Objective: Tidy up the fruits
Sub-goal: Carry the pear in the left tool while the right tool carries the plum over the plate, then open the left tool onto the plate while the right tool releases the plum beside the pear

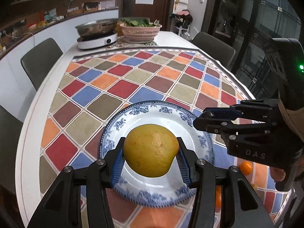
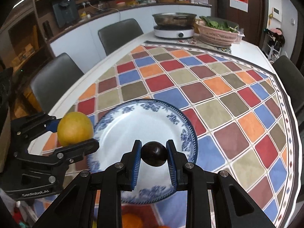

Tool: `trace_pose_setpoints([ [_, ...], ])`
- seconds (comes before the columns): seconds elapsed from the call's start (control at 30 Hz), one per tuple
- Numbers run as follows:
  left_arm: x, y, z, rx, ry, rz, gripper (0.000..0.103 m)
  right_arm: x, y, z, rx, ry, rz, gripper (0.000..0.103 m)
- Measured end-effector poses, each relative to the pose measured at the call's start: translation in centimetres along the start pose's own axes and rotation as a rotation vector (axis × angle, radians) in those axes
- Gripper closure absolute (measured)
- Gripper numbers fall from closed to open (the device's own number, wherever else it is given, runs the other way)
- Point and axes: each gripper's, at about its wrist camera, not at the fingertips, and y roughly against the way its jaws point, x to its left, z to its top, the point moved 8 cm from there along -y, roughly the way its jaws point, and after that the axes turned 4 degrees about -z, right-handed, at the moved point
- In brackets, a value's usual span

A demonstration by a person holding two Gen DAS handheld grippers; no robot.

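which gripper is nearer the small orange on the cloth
Right. The orange lies just under the right gripper; the left gripper, holding the yellow fruit, is over the plate beside it.

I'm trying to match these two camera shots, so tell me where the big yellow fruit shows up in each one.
Left wrist view: the yellow fruit sits low at centre, clamped in the left tongs, above the plate.
Right wrist view: the same fruit is at the left edge, mid-height, in the left tongs, beside the plate's left rim.
Shared landmark: the blue-and-white plate on the chequered tablecloth.
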Motion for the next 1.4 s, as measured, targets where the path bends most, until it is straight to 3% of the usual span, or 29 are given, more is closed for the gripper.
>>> trace_pose_setpoints([
  [0.37,2.6,-5.6,0.7,0.121,0.048,-0.004,0.053,-1.3,-5.4,1.3,0.107,-0.002,-0.007,0.076],
  [0.77,3.9,-9.1,-0.3,0.205,0.066,0.013,0.053,-1.8,-8.6,0.9,0.176,-0.007,-0.009,0.076],
  [1.13,4.0,-9.5,-0.2,0.216,0.067,-0.008,0.053,-1.5,-9.6,0.6,0.192,0.019,-0.003,0.076],
  [1.2,4.0,-9.4,-0.2,0.216,0.07,-0.003,0.049,-1.5,-9.6,0.6,0.191,0.021,-0.003,0.075],
  [1.27,4.2,-8.7,0.2,0.193,0.069,0.017,0.04,-1.5,-9.6,0.6,0.193,0.017,0.001,0.075],
  [1.4,4.3,-7.1,0.6,0.165,0.047,0.039,0.039,-1.5,-8.9,0.7,0.172,0.006,0.01,0.065],
])
